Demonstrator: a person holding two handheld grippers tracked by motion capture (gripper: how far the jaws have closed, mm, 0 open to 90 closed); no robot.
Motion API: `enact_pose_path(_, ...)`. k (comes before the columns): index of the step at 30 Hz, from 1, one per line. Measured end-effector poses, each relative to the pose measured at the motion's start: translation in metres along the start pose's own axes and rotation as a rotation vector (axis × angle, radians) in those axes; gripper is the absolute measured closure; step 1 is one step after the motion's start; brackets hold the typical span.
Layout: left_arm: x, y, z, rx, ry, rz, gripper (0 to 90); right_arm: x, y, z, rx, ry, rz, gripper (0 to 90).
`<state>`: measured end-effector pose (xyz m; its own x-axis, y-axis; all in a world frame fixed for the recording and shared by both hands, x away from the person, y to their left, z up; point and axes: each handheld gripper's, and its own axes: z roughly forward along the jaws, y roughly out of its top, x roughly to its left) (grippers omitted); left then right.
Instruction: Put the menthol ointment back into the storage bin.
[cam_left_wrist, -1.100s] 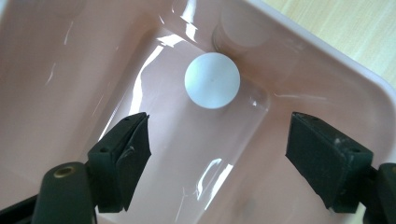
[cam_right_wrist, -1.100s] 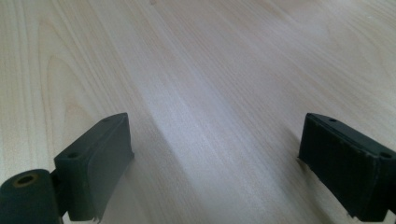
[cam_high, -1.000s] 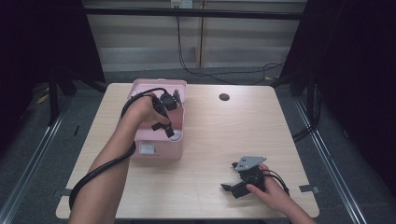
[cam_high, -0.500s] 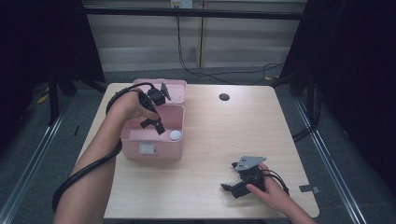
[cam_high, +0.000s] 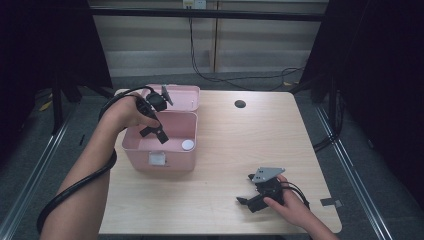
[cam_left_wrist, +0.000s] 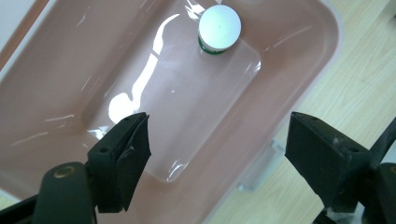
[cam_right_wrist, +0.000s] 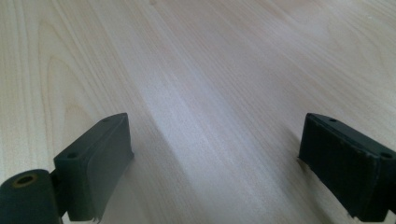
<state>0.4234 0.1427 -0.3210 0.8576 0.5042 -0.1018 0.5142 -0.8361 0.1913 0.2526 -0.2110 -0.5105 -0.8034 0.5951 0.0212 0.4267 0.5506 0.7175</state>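
A pink plastic box (cam_high: 172, 162) stands open on the left half of the wooden table, its lid (cam_high: 184, 97) folded back behind it. Inside, near the right wall, sits a small white-capped bottle (cam_high: 188, 145) with a green band (cam_left_wrist: 219, 29). My left gripper (cam_high: 154, 132) hangs over the box's left part, tilted down, open and holding nothing; in the left gripper view the gripper (cam_left_wrist: 217, 154) frames the glossy box floor (cam_left_wrist: 177, 93). My right gripper (cam_high: 248, 199) rests low at the table's front right, open, and the right gripper view shows that gripper (cam_right_wrist: 215, 158) over bare wood.
A dark round hole (cam_high: 240, 104) marks the table (cam_high: 260, 135) near its far edge. A white label (cam_high: 157, 159) is on the box's front wall. Black cables hang behind the table, and metal rails run along the floor at both sides.
My left gripper drew back from deep over the box toward its left rim and rose, uncovering the white-capped bottle inside. The right gripper stayed put.
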Motion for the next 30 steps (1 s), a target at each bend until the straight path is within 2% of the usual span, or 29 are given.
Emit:
enact_pose_path(12,-0.001,-0.025,-0.016,-0.008,0.011,-0.007,21.6,0.0,0.0,0.0,0.0,0.0,0.0,8.8)
enact_pose_path(18,0.0,-0.039,-0.019,0.005,0.01,-0.017,21.6,0.0,0.0,0.0,0.0,0.0,0.0,8.8)
enact_pose_path(24,-0.001,-0.054,-0.022,-0.015,0.009,-0.028,21.6,0.0,0.0,0.0,0.0,0.0,0.0,8.8)
enact_pose_path(30,-0.005,-0.071,-0.023,-0.008,0.015,-0.03,21.6,0.0,0.0,0.0,-0.002,-0.001,0.001,8.7)
